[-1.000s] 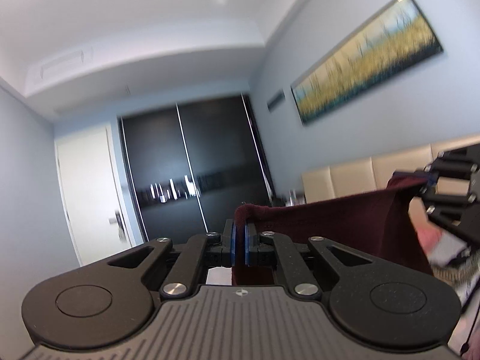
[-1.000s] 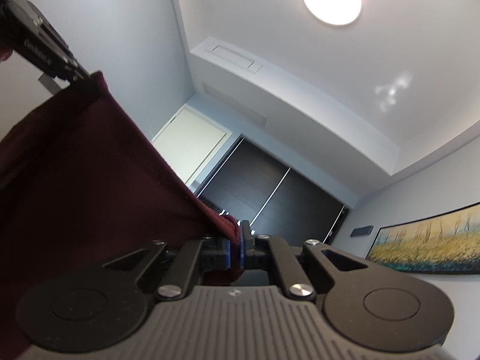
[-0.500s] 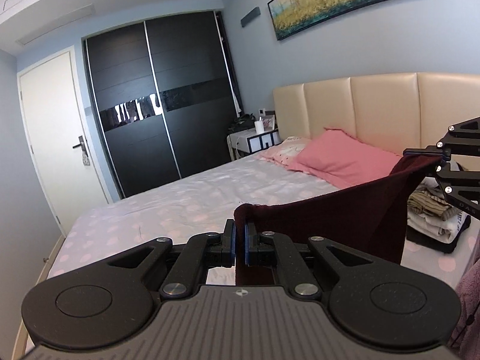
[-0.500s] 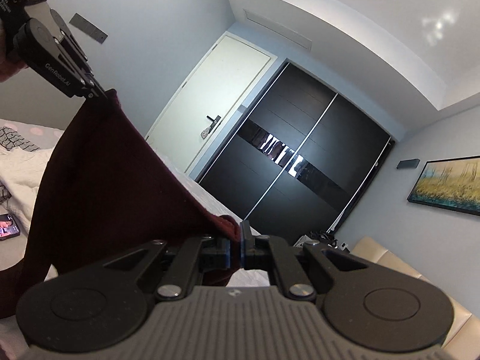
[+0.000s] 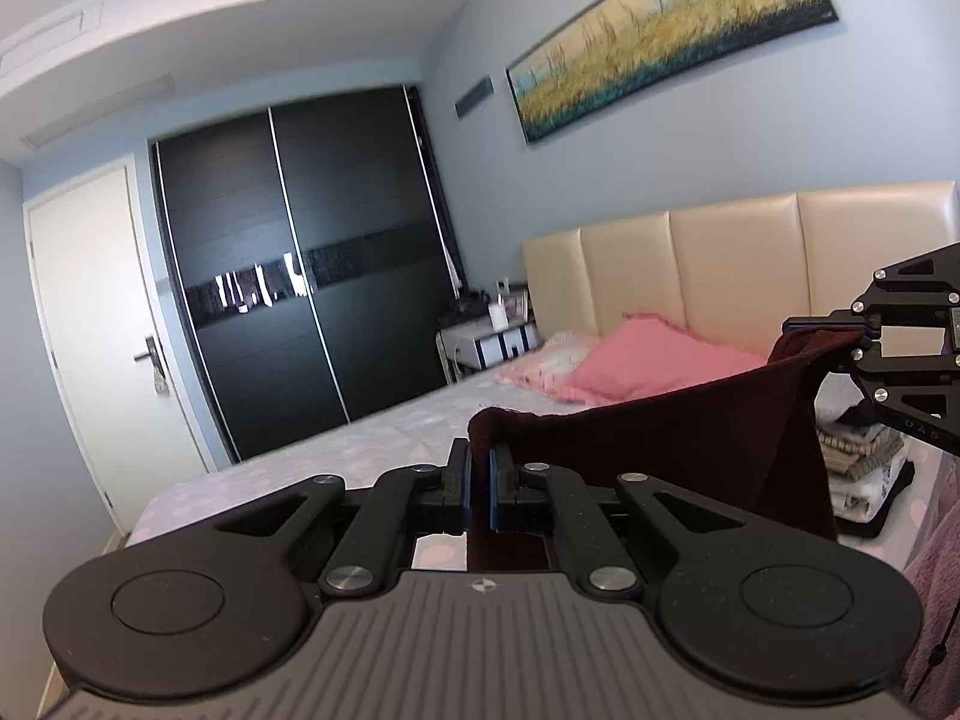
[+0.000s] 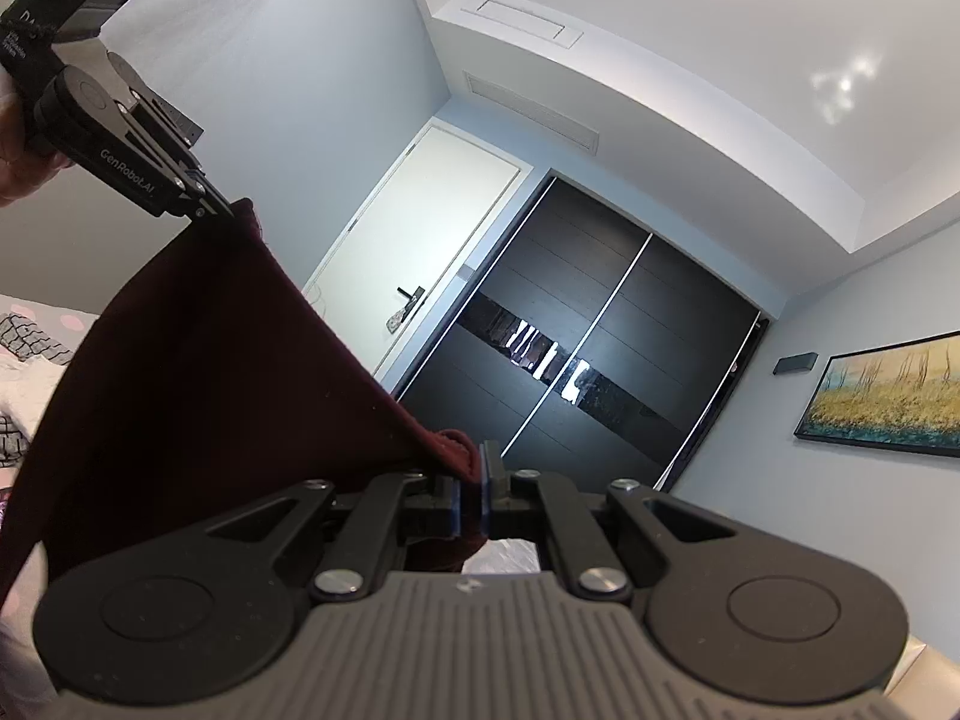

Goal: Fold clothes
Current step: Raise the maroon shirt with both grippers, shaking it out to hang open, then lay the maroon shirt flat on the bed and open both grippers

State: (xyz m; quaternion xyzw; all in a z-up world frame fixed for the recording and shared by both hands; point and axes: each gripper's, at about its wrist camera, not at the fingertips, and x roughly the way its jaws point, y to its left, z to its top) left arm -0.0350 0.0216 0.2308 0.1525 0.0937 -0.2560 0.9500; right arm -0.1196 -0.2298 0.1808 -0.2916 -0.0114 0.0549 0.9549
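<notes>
Pale blue-grey walls; white panel door beside black sliding-door wardrobe. Cream padded headboard, pink pillow; framed yellow-field painting above

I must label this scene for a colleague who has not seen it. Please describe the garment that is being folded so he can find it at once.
Start at the bed with the beige headboard. Above the mattress hangs a dark maroon garment, stretched between the left claw and the right claw, each pinching a top corner. Unlike the folded clothes stacked by the pink pillow, it is held in the air.
</notes>
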